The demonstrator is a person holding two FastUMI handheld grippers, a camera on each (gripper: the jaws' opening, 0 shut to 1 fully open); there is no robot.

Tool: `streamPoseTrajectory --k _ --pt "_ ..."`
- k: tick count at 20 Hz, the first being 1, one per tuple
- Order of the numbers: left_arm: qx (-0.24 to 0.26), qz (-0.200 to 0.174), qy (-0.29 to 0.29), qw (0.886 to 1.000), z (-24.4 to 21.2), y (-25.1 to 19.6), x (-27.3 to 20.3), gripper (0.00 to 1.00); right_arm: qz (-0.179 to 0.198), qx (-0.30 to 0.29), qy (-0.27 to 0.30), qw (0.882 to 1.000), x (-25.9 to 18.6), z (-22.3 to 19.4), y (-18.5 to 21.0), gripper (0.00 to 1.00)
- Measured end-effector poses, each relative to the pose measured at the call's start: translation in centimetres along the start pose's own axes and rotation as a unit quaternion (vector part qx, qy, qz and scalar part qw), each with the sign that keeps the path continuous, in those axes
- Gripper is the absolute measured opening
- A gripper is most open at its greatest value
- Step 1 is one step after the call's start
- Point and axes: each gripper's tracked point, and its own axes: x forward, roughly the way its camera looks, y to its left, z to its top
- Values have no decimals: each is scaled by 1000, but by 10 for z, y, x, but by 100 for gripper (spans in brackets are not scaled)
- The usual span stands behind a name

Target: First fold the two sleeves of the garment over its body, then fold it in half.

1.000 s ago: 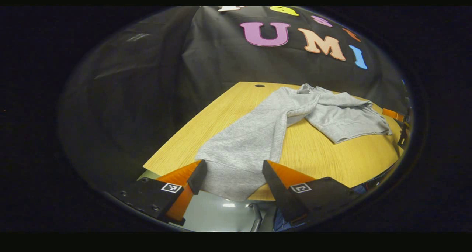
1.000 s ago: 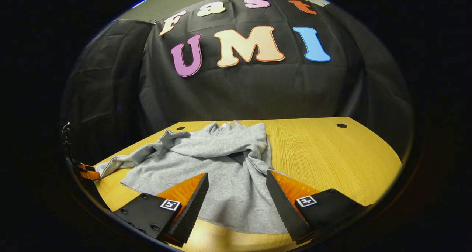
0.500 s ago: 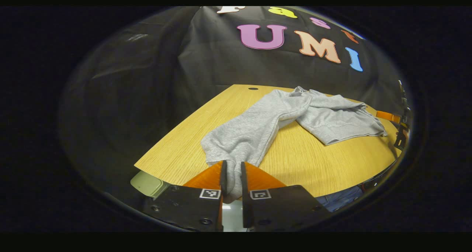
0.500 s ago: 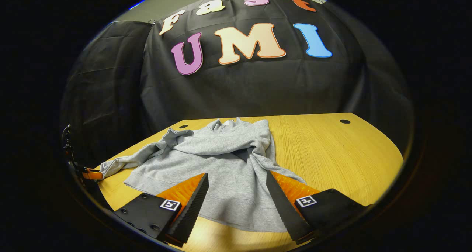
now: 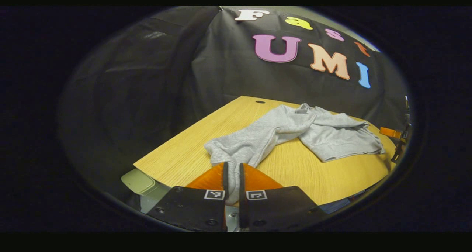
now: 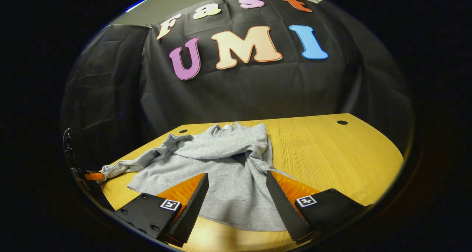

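In the left gripper view, the left gripper [image 5: 232, 171] has its fingers clenched on the cuff end of the garment's left sleeve [image 5: 254, 139], which runs away from the fingers across the counter [image 5: 184, 152] to the garment [image 5: 332, 135] ahead and to the right. A second ago these fingers stood apart around the flat cuff; now they pinch it, and the sleeve is bunched and a little raised. The risk, I think, is that only a thin edge is held, so the cuff may slip out, or the pull may drag the whole body.

In the right gripper view, the right gripper [image 6: 238, 196] is released, its fingers wide apart over the grey hem, as before. With nothing pressing the body down, it may shift during the fold.
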Motion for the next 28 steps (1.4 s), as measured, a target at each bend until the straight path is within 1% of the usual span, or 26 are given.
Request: streamPoseTrajectory --k 1,3,4,7,9,10,11,12,13,14,16,17,19,21,23,25,26,27,28 --pt "2 -8 -8 1000 10 -8 0 8 0 2 1 1000 0 -1 -1 98" --pt "9 -28 -33 999 39 -27 3 6 1 5 2 1000 0 -2 -3 98" --pt "10 -42 -50 998 56 -39 8 7 1 8 4 1000 0 -2 -4 98" --pt "11 -112 -96 989 110 -100 24 6 3 9 1 1000 -1 0 -2 98" --pt "32 -152 -118 981 144 -144 39 7 6 13 0 1000 -4 1 -1 98" --pt "52 -172 -131 975 161 -167 45 5 7 14 -1 1000 -4 2 -1 98" --pt "69 -193 -139 969 174 -193 51 6 7 15 -1 1000 -5 3 -2 98" --pt "81 -220 -144 961 186 -224 56 5 7 15 0 1000 -4 2 -3 98" --pt "88 -248 -146 954 196 -255 57 7 6 14 1 1000 -3 2 -3 98" --pt "97 -272 -148 946 203 -284 60 7 5 14 2 1000 -3 0 -5 98" --pt "113 -310 -159 931 215 -339 63 6 6 14 5 1000 -4 -2 -5 98" --pt "119 -328 -163 923 218 -363 64 5 4 13 7 1000 -4 -2 -7 98" --pt "132 -363 -164 908 222 -410 63 6 1 12 7 1000 -4 -1 -9 98" --pt "147 -390 -154 896 216 -449 68 7 1 15 6 1000 -4 2 -11 98" --pt "152 -411 -142 888 206 -481 72 5 3 21 9 1000 -4 0 -10 98" --pt "151 -430 -119 882 191 -512 83 6 7 23 8 1000 -5 -1 -9 98" --pt "153 -434 -105 881 181 -524 91 6 6 22 8 1000 -4 0 -9 98" --pt "155 -435 -89 883 171 -533 102 7 5 21 9 1000 -4 0 -9 98" --pt "158 -433 -74 884 160 -541 112 6 5 22 10 1000 -4 1 -9 97"
